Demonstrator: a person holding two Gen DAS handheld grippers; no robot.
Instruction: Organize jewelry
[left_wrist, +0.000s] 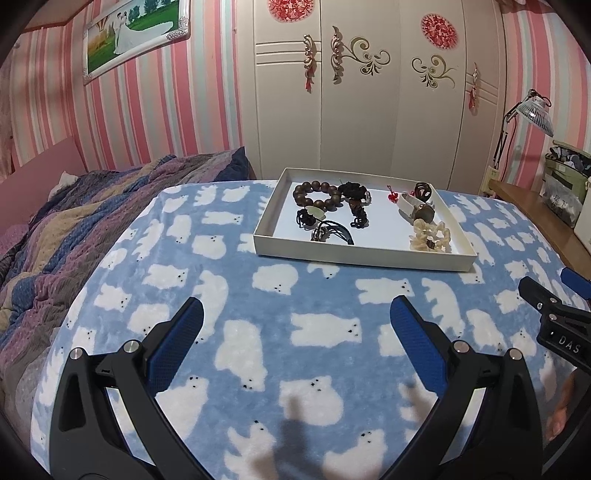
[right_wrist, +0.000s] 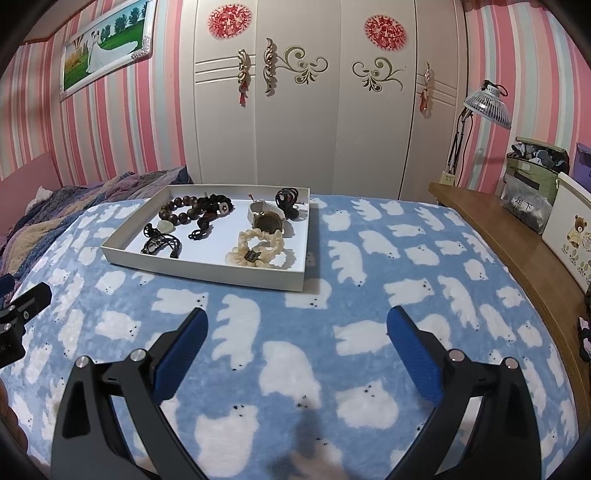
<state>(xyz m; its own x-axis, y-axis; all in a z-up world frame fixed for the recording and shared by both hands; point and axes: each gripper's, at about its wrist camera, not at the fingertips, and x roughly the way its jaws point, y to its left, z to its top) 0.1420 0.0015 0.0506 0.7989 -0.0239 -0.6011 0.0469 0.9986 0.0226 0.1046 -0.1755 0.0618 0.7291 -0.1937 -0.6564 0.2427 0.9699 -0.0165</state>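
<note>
I hold the left tool and the right tool spread wide and empty over the bear-print blanket, short of the tray. The bead bracelet, watch and cream scrunchie all lie inside it. That fits either sorting ahead or sorting finished; I cannot tell which.
</note>
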